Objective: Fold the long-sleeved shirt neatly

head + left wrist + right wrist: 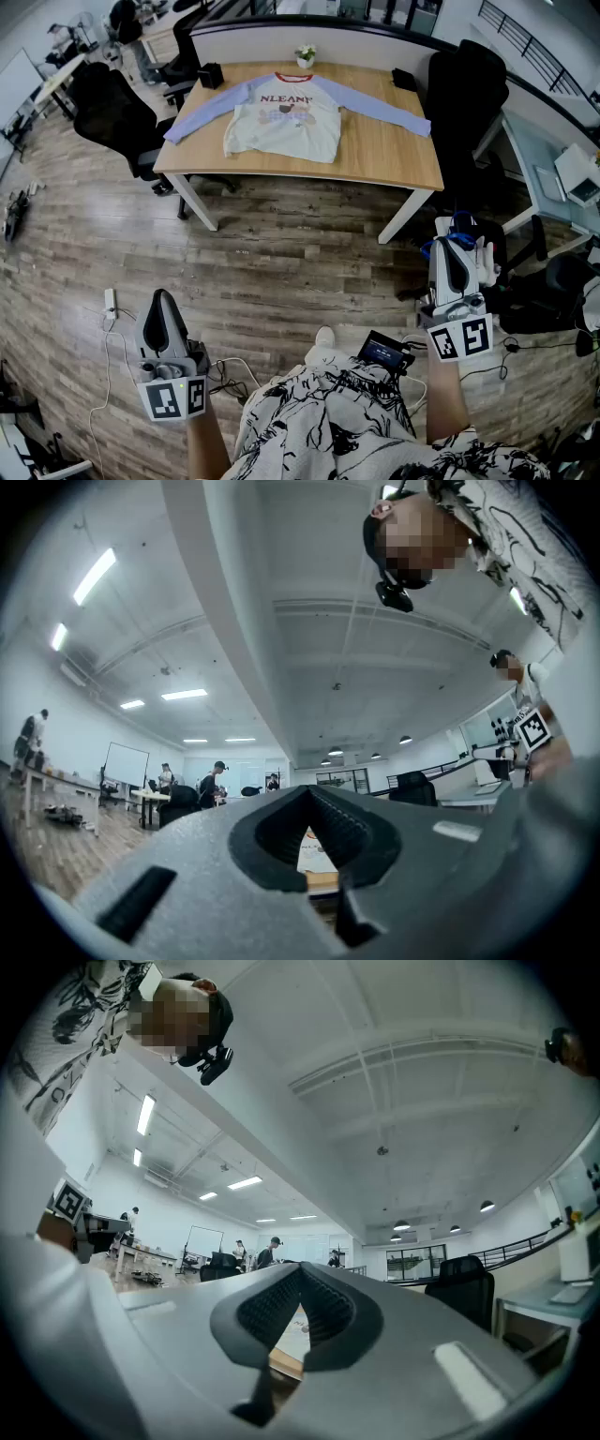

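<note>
Long-sleeved shirt (286,117) is lying front-up with both sleeves spread wide on the wooden counter (384,155), well apart from the person (356,422) standing on the plank floor (281,253). The left hand-held gripper (164,300) and right hand-held gripper (456,251) are pointing toward the counter, jaws closed together and holding nothing.

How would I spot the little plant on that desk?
Find the wooden desk. At its far edge, beyond the collar of the long-sleeved shirt, stands the potted plant. The other small things there are black; it alone is green in a white pot.
</note>
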Motion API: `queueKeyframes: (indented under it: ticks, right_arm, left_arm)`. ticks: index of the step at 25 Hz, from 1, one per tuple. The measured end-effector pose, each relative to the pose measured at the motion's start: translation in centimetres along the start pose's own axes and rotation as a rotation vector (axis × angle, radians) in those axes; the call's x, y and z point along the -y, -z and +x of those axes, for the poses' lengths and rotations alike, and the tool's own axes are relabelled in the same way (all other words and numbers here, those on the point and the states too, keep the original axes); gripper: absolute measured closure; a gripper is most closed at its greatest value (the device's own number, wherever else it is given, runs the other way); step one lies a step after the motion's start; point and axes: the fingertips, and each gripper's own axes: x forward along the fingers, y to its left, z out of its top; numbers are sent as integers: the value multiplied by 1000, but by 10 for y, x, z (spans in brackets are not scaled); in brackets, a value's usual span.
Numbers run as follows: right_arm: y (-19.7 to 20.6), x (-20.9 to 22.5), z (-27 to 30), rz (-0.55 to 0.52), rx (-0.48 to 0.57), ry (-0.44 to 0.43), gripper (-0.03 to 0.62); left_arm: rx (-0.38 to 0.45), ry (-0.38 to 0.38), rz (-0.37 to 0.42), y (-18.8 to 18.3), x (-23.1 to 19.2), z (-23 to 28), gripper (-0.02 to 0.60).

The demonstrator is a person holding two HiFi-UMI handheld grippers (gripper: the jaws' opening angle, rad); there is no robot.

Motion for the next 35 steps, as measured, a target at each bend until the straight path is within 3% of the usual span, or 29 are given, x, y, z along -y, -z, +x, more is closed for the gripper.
queueKeyframes:
  ticks: [5,13,17,18,22,29,35]
  right_arm:
    - [0,-4,-4,-5,2,-11,600]
    - [-3,-6,-4,71,63,-17,600]
    - [5,-4,-3,60,34,-6,598]
    - [7,-3,-2,61,28,-7,561]
    - [16,1,4,86,12,0,357]
    - [28,18,27,99,-12,-1,167]
    - [38,36,55,95,-25,-33,161]
  left_arm:
    - [-28,-54,-67,10,-11,-9,583]
    - [-24,-26,-46,7,-8,-8,583]
    - [-28,-21,-11,9,-4,-4,581]
    - [-32,-24,4,11,-2,-2,573]
    - [-49,-49,-9,17,-6,5,393]
    - [-82,-119,6,28,-15,28,124]
    - [-113,-120,2,41,-2,61,106]
